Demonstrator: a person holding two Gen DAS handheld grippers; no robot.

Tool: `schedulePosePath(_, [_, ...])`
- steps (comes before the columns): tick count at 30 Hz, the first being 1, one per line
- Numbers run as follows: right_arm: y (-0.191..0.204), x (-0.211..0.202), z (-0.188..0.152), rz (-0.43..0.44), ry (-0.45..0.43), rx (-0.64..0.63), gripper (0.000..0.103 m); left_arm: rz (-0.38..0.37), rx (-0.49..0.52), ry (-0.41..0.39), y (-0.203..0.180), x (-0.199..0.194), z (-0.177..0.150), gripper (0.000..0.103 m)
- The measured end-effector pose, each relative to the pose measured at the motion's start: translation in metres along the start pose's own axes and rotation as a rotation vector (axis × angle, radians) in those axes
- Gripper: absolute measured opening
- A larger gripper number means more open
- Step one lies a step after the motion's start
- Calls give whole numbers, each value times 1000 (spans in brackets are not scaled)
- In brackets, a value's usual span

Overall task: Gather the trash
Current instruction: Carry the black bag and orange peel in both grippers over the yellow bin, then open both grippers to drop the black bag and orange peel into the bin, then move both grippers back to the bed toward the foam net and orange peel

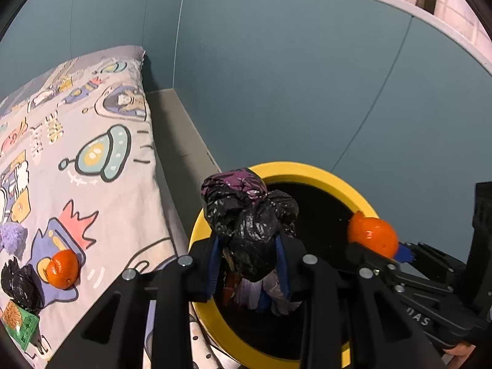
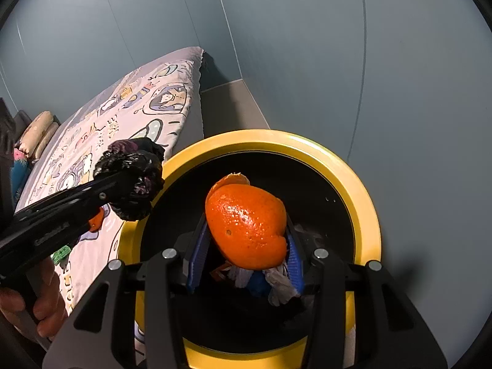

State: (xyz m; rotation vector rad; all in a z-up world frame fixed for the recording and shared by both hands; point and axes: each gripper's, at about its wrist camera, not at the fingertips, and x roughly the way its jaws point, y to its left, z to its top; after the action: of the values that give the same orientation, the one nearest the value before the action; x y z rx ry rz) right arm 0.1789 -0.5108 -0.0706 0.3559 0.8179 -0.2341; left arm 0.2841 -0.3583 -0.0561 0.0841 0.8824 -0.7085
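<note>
A: Teal wall panels (image 1: 276, 77) close in the corner, with a grey ledge (image 1: 175, 141) running along their foot beside the bed. The bedspread (image 1: 92, 184) is pale lilac cotton printed with cartoon spaceships and astronauts.

B: And at the far end of the bed?

A: In the right wrist view, pillows (image 2: 40, 132) are piled at the far left edge. Nearer, in the left wrist view, an orange peel (image 1: 61, 269) lies on the sheet, just beside a crumpled black bag (image 1: 20, 283), a green snack packet (image 1: 20, 323) and a purple fuzzy ball (image 1: 12, 236).

B: Where is the bin?

A: The yellow-rimmed bin (image 2: 363, 190) with a black liner stands against the bed's edge, below both tools. Paper scraps and wrappers (image 2: 276, 283) already lie inside.

B: The tools?

A: The left gripper (image 1: 249, 264) pinches a black plastic wad (image 1: 249, 221) between its blue pads (image 1: 213, 264), held over the bin's near-left rim. The right gripper (image 2: 246, 255) clamps a second orange peel (image 2: 246, 224) directly above the bin's opening.

B: Anything blocking?

A: From the right wrist, the left gripper and its wad cover part of the bedspread and most of the peel lying there; a hand (image 2: 37, 307) shows at the lower left.
</note>
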Motion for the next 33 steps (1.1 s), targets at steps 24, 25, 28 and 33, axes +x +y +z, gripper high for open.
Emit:
schedulePosePath(24, [-7,-10,1,-9,-15,22,57,3,-41,-3,5,-8,2,62])
schedulePosePath(25, [-8,-12,1,-10,-18,24,57,6,-49,-7,8,-10,3,62])
schedulePosePath(28, [-8,-18,0,-10,-22,30,57,19,-64,-21,17,-18,4,62])
schedulePosePath(33, [-4,-29,-1,1,-34,24,57,52,-85,-46,33,-35,3,64])
